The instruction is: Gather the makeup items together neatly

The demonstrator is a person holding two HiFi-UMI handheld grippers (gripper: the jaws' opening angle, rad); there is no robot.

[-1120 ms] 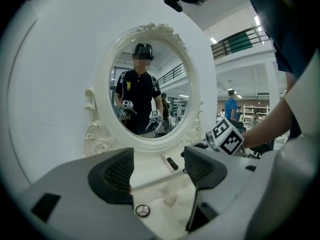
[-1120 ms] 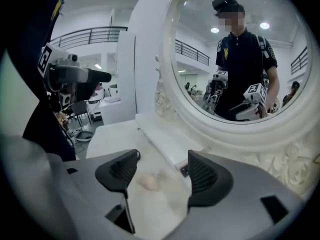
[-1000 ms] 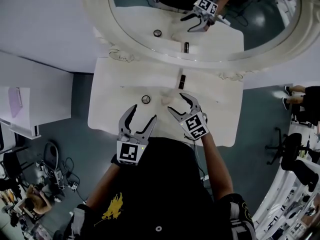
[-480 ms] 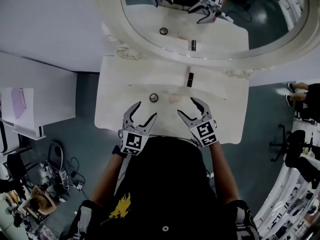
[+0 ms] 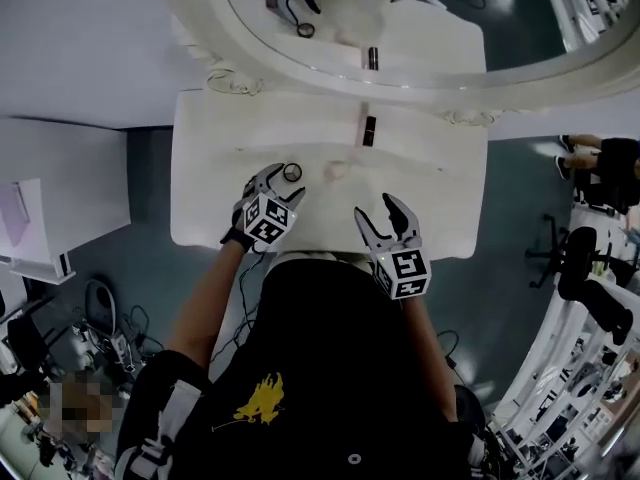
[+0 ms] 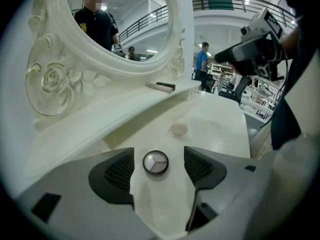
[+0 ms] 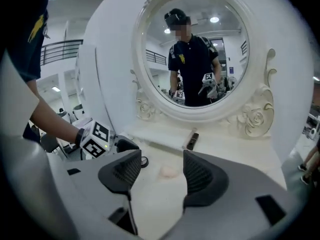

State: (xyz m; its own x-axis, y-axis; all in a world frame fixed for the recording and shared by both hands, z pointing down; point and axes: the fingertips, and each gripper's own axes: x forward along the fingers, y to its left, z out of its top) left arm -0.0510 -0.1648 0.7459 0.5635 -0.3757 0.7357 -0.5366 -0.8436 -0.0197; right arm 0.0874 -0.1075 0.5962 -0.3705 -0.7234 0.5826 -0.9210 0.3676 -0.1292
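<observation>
Oval mirror [image 5: 520, 38] above white vanity [image 5: 440, 218]

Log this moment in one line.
left tongs: open, compact between them, untouched | right tongs: empty, just closed partway | puff, tube: not gathered

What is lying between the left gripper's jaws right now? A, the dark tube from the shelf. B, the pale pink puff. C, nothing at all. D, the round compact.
D: in the left gripper view the round compact lies flat on the white table between the open jaws of the left gripper, with a gap to each pad.
</observation>
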